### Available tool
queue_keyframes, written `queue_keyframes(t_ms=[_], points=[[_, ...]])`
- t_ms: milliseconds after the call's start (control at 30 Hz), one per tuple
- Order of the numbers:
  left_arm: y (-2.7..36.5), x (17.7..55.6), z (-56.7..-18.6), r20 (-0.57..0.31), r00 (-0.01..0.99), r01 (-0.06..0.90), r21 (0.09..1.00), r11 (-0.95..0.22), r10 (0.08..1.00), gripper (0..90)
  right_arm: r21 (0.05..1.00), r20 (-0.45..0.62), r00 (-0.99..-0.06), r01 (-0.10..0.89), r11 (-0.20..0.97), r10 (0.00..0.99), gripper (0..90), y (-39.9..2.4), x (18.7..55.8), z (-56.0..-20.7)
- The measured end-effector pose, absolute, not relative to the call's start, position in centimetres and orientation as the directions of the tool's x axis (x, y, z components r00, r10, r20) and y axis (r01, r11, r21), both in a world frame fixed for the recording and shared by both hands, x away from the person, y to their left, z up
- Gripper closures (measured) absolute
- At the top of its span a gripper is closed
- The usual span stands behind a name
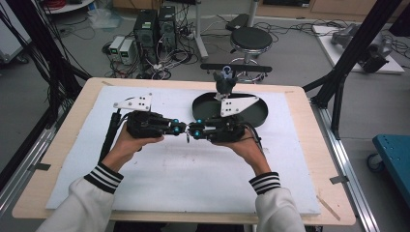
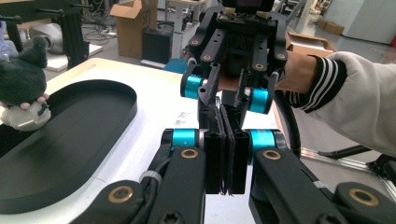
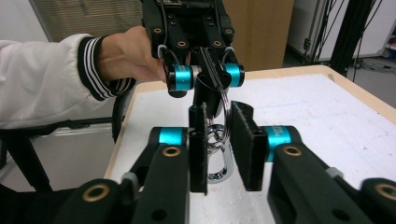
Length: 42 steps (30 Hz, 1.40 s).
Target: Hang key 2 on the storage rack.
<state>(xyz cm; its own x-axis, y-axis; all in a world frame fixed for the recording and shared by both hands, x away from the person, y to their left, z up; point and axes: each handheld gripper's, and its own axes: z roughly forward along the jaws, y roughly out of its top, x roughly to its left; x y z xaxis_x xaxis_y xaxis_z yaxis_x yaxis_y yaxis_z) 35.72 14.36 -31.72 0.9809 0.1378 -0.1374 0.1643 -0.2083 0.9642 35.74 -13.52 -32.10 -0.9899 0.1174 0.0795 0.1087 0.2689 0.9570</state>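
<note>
Two hand-held grippers meet nose to nose: the left hand-held gripper [image 2: 225, 154] is clenched on a thin ring from which a carabiner [image 3: 219, 161] dangles between the right hand-held gripper's [image 3: 225, 147] released jaws; light, stiff, slippery metal, best pinched across its flat body.

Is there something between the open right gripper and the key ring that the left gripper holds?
Nothing visible. The key ring hangs from the left gripper, with its metal clip between the open jaws of the right gripper.

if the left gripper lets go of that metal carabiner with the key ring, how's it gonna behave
The carabiner looks like shiny chrome, so probably slippery and fairly heavy for its size. It hangs from a thin key ring pinched in the left gripper, so it would likely swing, then drop flat without rolling.
</note>
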Motion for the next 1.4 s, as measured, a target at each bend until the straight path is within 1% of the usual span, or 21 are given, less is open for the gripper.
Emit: queue_keyframes(t_ms=[167, 267, 600, 767, 800, 833, 867, 900, 933, 967, 1000, 1033, 1067, 1100, 1133, 1200, 1233, 1400], points=[[14.2, 35.7, -31.8, -0.134, 0.982, 0.16, 0.964, -0.212, 0.132, 88.1, 0.96, 0.078, -0.99, 0.105, 0.258, 0.113, 81.2, -13.6, 35.7, -32.0], [14.2, 35.6, -31.8, -0.133, 0.983, 0.157, 0.965, -0.208, 0.125, 88.1, 0.958, 0.087, -0.989, 0.116, 0.263, 0.121, 86.1, -13.7, 35.7, -32.0], [14.1, 35.6, -31.9, -0.115, 0.987, 0.138, 0.965, -0.222, 0.115, 87.7, 0.951, 0.126, -0.987, 0.149, 0.273, 0.102, 88.5, -13.8, 35.9, -32.1], [14.1, 35.8, -32.1, -0.124, 0.984, 0.149, 0.966, -0.21, 0.126, 84.7, 0.948, 0.123, -0.986, 0.15, 0.282, 0.111, 89.3, -13.8, 35.8, -32.0], [14.2, 35.8, -32.1, -0.133, 0.983, 0.158, 0.966, -0.205, 0.129, 81.1, 0.946, 0.118, -0.986, 0.147, 0.288, 0.116, 89.3, -13.8, 35.8, -32.0], [14.3, 35.9, -32.1, -0.14, 0.982, 0.165, 0.965, -0.206, 0.131, 80.5, 0.944, 0.118, -0.986, 0.149, 0.294, 0.12, 89.4, -13.8, 35.8, -32.0], [14.3, 35.8, -32.1, -0.138, 0.98, 0.166, 0.964, -0.207, 0.142, 76.8, 0.942, 0.126, -0.985, 0.157, 0.296, 0.12, 89.3, -13.8, 35.8, -32.0], [14.4, 35.8, -32.0, -0.135, 0.976, 0.169, 0.964, -0.204, 0.172, 69.0, 0.941, 0.125, -0.984, 0.159, 0.298, 0.13, 89.4, -13.9, 35.8, -32.0], [14.4, 35.9, -32.0, -0.13, 0.974, 0.166, 0.965, -0.2, 0.184, 56.5, 0.941, 0.121, -0.984, 0.156, 0.299, 0.132, 89.4, -14.0, 35.9, -32.0], [14.4, 35.9, -32.0, -0.122, 0.975, 0.158, 0.967, -0.198, 0.183, 46.2, 0.941, 0.12, -0.984, 0.156, 0.3, 0.134, 89.4, -14.0, 35.8, -31.9], [14.4, 35.9, -32.0, -0.106, 0.974, 0.146, 0.969, -0.2, 0.199, 33.5, 0.942, 0.121, -0.983, 0.158, 0.297, 0.139, 89.4, -14.1, 35.8, -31.9], [14.3, 35.7, -32.1, -0.07, 0.968, 0.123, 0.97, -0.211, 0.24, 22.7, 0.941, 0.122, -0.982, 0.16, 0.297, 0.141, 89.4, -14.1, 35.8, -31.9], [14.4, 35.6, -32.2, -0.06, 0.962, 0.119, 0.969, -0.215, 0.265, 9.0, 0.942, 0.115, -0.982, 0.155, 0.299, 0.147, 89.4, -14.2, 35.8, -31.8], [14.6, 35.6, -32.3, -0.067, 0.964, 0.126, 0.967, -0.221, 0.258, 1.8, 0.94, 0.114, -0.981, 0.158, 0.304, 0.157, 89.4, -14.3, 35.8, -31.8], [14.8, 35.6, -32.5, -0.066, 0.967, 0.123, 0.966, -0.225, 0.246, 1.8, 0.939, 0.118, -0.98, 0.162, 0.302, 0.161, 89.3, -14.4, 35.8, -31.8], [15.3, 35.3, -32.9, -0.041, 0.961, 0.104, 0.969, -0.224, 0.272, 1.7, 0.94, 0.112, -0.978, 0.162, 0.3, 0.177, 89.3, -14.7, 35.8, -31.7], [15.6, 35.2, -33.2, -0.055, 0.959, 0.121, 0.967, -0.225, 0.277, 1.7, 0.942, 0.111, -0.977, 0.162, 0.294, 0.181, 89.3, -14.8, 35.8, -31.6], [17.5, 34.6, -34.0, -0.029, 0.944, 0.112, 0.965, -0.238, 0.327, 1.7, 0.944, 0.094, -0.971, 0.157, 0.289, 0.219, 89.3, -15.9, 35.6, -30.8]])
